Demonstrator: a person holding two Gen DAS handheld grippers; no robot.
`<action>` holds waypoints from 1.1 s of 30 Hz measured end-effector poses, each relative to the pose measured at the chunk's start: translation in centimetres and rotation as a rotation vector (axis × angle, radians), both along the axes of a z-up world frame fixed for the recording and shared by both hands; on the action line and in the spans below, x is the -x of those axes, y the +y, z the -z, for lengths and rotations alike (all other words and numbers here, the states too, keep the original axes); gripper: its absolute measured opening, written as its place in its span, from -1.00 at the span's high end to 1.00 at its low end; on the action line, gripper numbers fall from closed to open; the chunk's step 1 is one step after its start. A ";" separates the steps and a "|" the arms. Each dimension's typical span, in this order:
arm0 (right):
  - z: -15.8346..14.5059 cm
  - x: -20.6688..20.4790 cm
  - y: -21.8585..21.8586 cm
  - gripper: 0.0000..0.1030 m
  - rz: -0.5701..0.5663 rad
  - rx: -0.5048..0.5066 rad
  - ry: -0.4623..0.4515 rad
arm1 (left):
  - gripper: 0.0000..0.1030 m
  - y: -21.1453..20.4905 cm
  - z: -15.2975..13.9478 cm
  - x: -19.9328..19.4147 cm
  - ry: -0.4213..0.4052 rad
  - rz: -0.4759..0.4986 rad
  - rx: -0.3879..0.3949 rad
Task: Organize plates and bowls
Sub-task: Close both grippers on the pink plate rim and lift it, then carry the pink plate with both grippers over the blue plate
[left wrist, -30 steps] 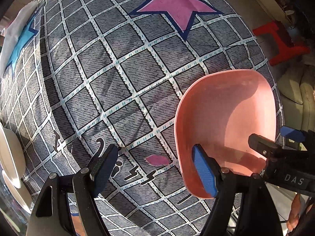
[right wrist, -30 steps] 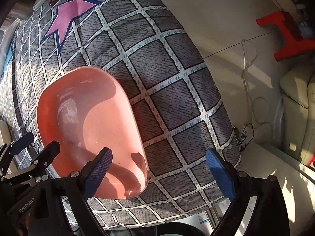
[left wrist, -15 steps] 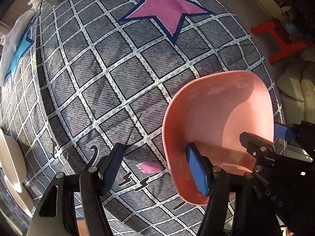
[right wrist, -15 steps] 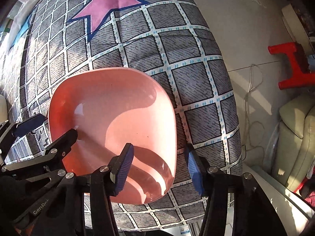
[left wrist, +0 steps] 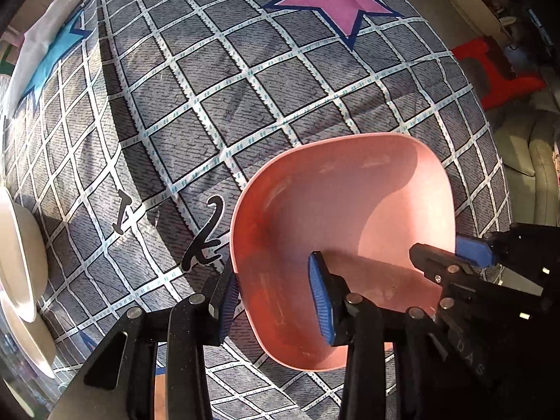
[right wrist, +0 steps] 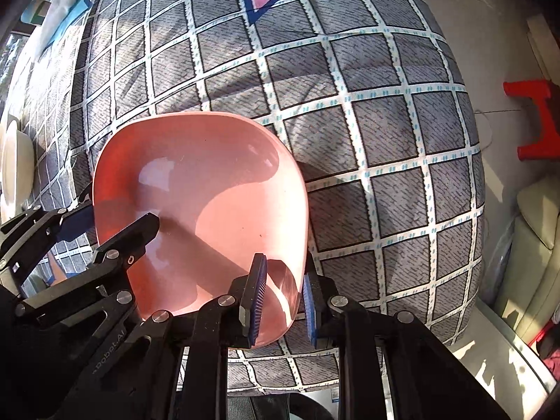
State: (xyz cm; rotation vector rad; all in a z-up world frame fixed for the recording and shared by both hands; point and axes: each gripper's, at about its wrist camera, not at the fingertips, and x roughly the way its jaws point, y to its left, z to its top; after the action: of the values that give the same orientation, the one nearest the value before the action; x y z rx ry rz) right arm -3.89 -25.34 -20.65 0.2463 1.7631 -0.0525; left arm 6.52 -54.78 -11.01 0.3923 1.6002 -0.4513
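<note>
A pink bowl (left wrist: 343, 217) with rounded corners sits on the grey checked cloth (left wrist: 210, 105) near the table's right end. My left gripper (left wrist: 274, 301) straddles the bowl's left wall. One blue pad is outside the rim and the other inside. Its jaws are closing, and the inner pad still looks apart from the wall. My right gripper (right wrist: 283, 306) is shut on the near right rim of the pink bowl (right wrist: 196, 192). In the left wrist view the right gripper (left wrist: 455, 255) clamps the bowl's right edge. In the right wrist view the left gripper (right wrist: 105, 224) shows at the bowl's left side.
White bowls and plates (left wrist: 17, 252) are stacked at the cloth's left edge, and the white stack (right wrist: 14, 161) shows in the right wrist view too. The cloth bears a pink star (left wrist: 332, 0). Past the table's right edge stand a red stool (right wrist: 535, 119) and a beige sofa (right wrist: 535, 210).
Both grippers' jaws have narrowed. The right gripper slid left over the bowl's near rim and shut on it. The left gripper's pads drew in around the bowl's left wall.
</note>
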 end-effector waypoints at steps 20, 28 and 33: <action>-1.3 1.7 20.9 0.57 -0.288 -0.140 0.031 | 0.18 16.3 -1.3 5.3 0.001 -0.298 -0.113; -1.6 3.3 24.5 0.57 -0.384 -0.105 0.036 | 0.18 18.1 -1.6 8.0 -0.023 -0.326 -0.124; -0.5 2.1 27.2 0.57 -0.385 -0.099 0.049 | 0.17 19.0 -1.9 7.1 -0.027 -0.347 -0.102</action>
State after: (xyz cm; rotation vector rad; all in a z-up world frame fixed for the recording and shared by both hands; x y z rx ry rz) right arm -5.95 1.87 -20.12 -0.0262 1.8368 0.3092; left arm -0.53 -35.73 -9.13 0.1900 1.6292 -0.0997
